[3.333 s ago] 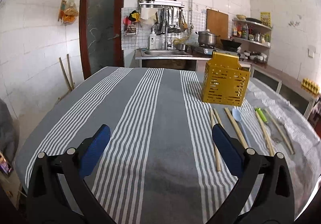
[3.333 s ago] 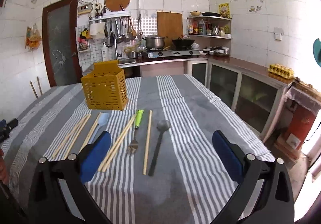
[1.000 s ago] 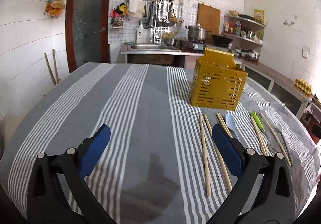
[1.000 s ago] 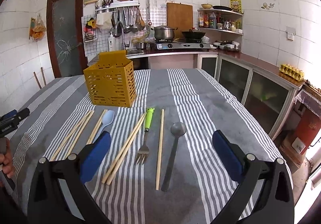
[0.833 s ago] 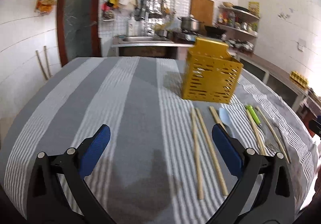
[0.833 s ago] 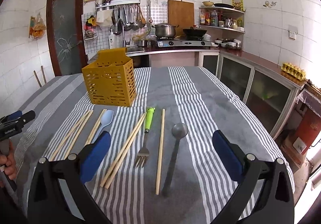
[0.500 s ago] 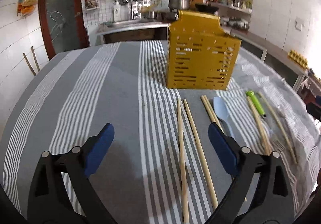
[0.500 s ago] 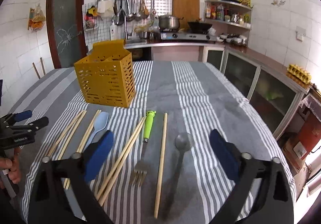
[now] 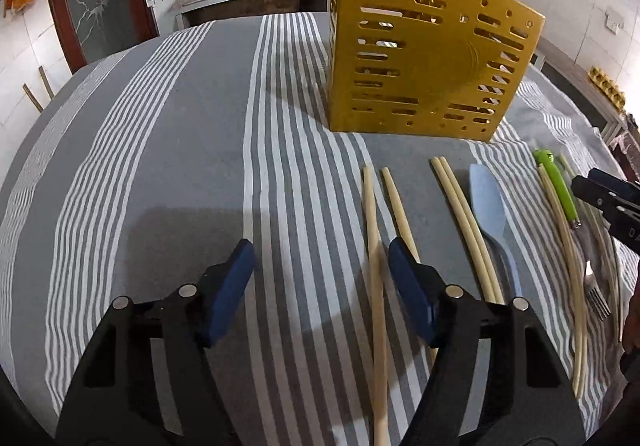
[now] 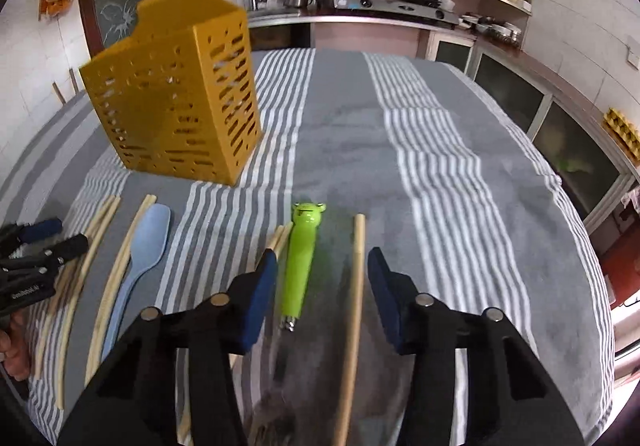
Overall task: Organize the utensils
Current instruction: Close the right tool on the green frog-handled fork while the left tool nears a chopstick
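Straddling the green frog-handled fork (image 10: 301, 258) and one wooden chopstick (image 10: 353, 310), my right claw (image 10: 322, 278) gapes empty — my left claw (image 9: 320, 270), likewise wide, hovers over pale chopsticks (image 9: 374, 246) before the slotted yellow caddy (image 9: 424, 58).

The counter (image 9: 180, 134) is covered by a grey cloth banded with groups of thin white stripes. A mustard-yellow utensil holder (image 9: 424, 58), perforated with slots and round holes, is seen on it. The chopsticks (image 9: 464, 222) are coloured pale cream, the spoon (image 9: 490, 214) light blue, and the fork handle (image 10: 302, 262) bright green with a frog face. Each claw is finished in black with dark blue pads (image 9: 230, 286).
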`<state>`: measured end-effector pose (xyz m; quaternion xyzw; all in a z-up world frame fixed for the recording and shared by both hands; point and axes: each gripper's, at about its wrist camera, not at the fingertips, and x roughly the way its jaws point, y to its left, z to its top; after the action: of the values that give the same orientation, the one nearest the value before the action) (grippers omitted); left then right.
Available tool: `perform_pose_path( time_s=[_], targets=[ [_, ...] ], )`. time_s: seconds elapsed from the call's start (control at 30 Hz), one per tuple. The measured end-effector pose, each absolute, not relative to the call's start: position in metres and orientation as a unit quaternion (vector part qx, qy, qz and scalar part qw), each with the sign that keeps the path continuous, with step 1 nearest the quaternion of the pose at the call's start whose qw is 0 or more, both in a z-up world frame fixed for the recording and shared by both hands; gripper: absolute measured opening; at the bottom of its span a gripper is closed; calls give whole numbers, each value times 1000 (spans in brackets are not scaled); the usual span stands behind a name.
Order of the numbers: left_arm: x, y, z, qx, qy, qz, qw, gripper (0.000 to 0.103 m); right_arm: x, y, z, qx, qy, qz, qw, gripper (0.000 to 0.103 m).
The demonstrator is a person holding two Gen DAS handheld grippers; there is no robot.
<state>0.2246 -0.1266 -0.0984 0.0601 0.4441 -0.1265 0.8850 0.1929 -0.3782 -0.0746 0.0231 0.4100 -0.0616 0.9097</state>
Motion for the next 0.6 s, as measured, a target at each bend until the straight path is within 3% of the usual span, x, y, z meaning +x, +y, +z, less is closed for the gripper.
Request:
perform_pose_path(
  time_s=[0.37, 0.6],
  targets=[
    [253, -148, -101, 98, 470, -123, 868, 65, 220, -373, -82, 15, 449, -68, 891, 45],
    [267, -154, -103, 109, 468, -118, 869, 65, 238, -379, -89, 26, 471, -71, 879, 38]
  ],
)
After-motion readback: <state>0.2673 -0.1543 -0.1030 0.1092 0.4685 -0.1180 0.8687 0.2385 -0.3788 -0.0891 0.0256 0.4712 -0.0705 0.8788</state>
